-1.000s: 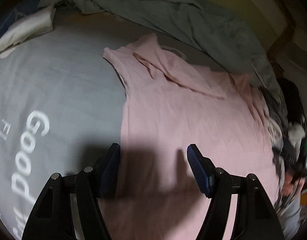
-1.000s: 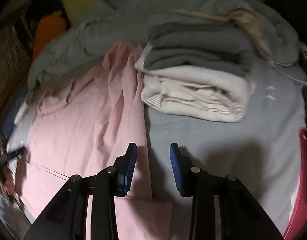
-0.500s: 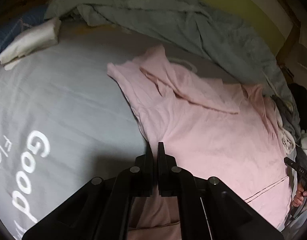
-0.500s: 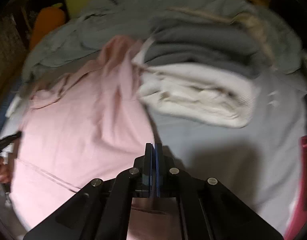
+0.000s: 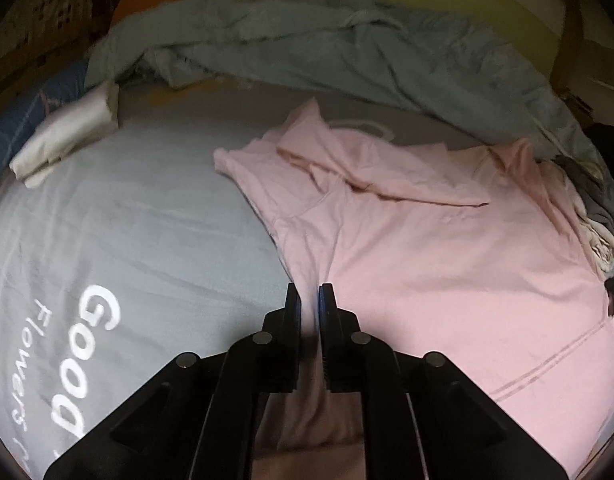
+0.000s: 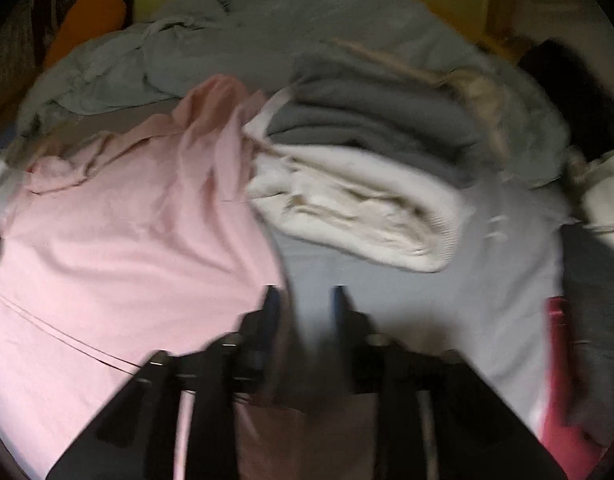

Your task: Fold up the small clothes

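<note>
A: Left gripper (image 5: 310, 300) is nearly closed, its jaws having eased open a touch after clamping, and a ridge of the pink garment (image 5: 447, 264) runs right up between the blue pads, pinched at the garment's left edge.

B: And that pink garment is the landmark here, spread across the grey bedsheet (image 5: 139, 232). It's mostly flat, with one sleeve folded in over the chest near the top.

A: Over to the other side: the right gripper (image 6: 303, 304) is blurred, but its jaws stand apart at a narrow-to-middling gap and have just been opening. Pink cloth sits low between the fingers; whether the pads press on it, I cannot tell.

B: It's at the pink garment's right edge. Just beside that edge, touching the upper sleeve, is the stack of folded clothes (image 6: 359, 184), white at the bottom, grey on top.

A: Beyond the garment's collar end lies a crumpled grey-green blanket (image 5: 347, 52).

B: Well off to the garment's left, a small folded white cloth (image 5: 67, 136) rests on the sheet. White lettering (image 5: 95, 340) is printed on the sheet near the left gripper.
</note>
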A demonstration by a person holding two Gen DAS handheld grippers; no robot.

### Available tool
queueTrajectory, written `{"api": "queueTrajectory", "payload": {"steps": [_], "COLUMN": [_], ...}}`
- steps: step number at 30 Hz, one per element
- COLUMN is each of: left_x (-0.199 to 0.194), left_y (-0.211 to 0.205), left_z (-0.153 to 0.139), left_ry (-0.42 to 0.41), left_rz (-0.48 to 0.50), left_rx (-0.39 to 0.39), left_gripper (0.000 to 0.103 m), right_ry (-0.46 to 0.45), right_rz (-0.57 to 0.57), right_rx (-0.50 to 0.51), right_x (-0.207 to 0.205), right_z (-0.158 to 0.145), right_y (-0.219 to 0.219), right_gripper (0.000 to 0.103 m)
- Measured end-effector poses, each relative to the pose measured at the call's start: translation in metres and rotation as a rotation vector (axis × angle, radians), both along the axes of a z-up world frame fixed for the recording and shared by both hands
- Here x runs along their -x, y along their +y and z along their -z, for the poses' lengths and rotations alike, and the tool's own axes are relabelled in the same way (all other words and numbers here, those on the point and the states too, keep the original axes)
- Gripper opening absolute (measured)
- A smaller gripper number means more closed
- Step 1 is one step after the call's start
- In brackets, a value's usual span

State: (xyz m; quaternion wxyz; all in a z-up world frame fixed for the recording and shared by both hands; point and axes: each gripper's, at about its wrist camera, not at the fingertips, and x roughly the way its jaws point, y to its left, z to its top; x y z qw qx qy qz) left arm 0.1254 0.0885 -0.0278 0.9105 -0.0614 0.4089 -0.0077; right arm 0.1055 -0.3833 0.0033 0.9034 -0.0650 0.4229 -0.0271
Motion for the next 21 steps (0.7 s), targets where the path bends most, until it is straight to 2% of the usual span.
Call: {"api": "queueTrajectory", "payload": {"steps": [2, 6, 8, 12, 16, 19, 21], "left_x": [0.009, 0.031, 0.044, 0.067, 0.074, 0.087, 0.097], "left_y": [-0.003, -0.005, -0.01, -0.02, -0.018, -0.018, -0.019], "left_z": [-0.01, -0.036, -0.051, -0.07, -0.075, -0.083, -0.09], "left_ry": [-0.055, -0.154, -0.224, -0.361, -0.411, -0.467, -0.516], "left_rz": [0.001, -0.012, -0.014, 0.001, -0.018, -0.017, -0.036], "left_rx": [-0.033, -0.029, -0.059, -0.097, -0.097, -0.107, -0.13], "left_gripper": [0.008, 0.009, 0.009, 0.019, 0.022, 0.045, 0.066], "right_ry": [-0.037, -0.07, -0.106, -0.187, -0.274, -0.31, -0.333], "right_rz": [0.005, 0.046, 0.056, 0.073, 0.104, 0.125, 0.119], "right_rx": [0.026, -0.02, -0.029, 0.001, -0.011, -0.018, 0.024], "right_x": [0.007, 0.019, 0.026, 0.042, 0.053, 0.058, 0.063], "right_z": [-0.008, -0.024, -0.034, -0.053, -0.069, -0.078, -0.083], "right_y": [-0.001, -0.015, -0.019, -0.017, -0.02, -0.023, -0.019], "right_gripper": [0.039, 0.039, 0.04, 0.042, 0.045, 0.046, 0.046]}}
